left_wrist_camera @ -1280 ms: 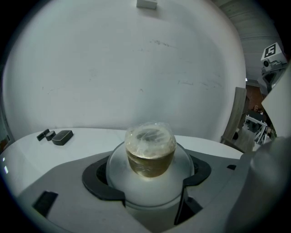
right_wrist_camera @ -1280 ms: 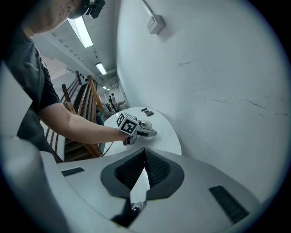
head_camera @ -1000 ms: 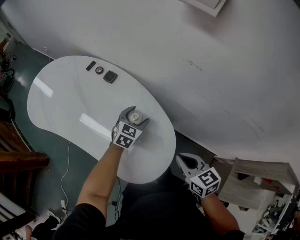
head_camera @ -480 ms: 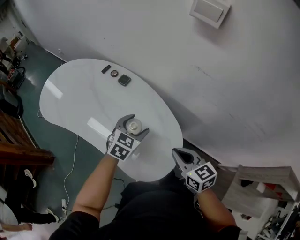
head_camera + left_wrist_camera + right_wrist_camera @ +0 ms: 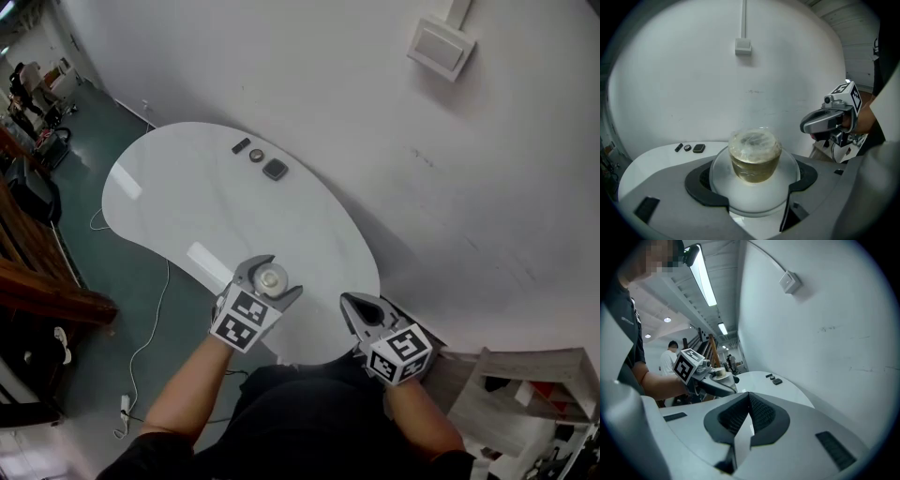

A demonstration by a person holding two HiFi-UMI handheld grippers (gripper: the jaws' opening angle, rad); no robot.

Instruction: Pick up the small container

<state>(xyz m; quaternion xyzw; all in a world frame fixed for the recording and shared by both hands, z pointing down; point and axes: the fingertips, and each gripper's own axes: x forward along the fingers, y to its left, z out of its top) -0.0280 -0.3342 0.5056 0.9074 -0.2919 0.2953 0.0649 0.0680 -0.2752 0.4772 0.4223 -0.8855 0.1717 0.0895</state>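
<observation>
**Small container gripped in the left tongs at the desk's near edge**

The left tongs (image 5: 268, 281) pinch the small container (image 5: 754, 157), a clear, film-topped cup of yellowish stuff, their dark pads pressing on its wide clear skirt from both sides. It sits upright over the near end of the white desk (image 5: 187, 197), well apart from three small dark items (image 5: 258, 157) at the far end. The right tongs (image 5: 352, 306) are pressed together with nothing between them, held just off the desk's near right edge. The grasp looks made, though I cannot tell whether the cup has left the surface. The next move would be a level, steady lift so the contents do not slop.
</observation>
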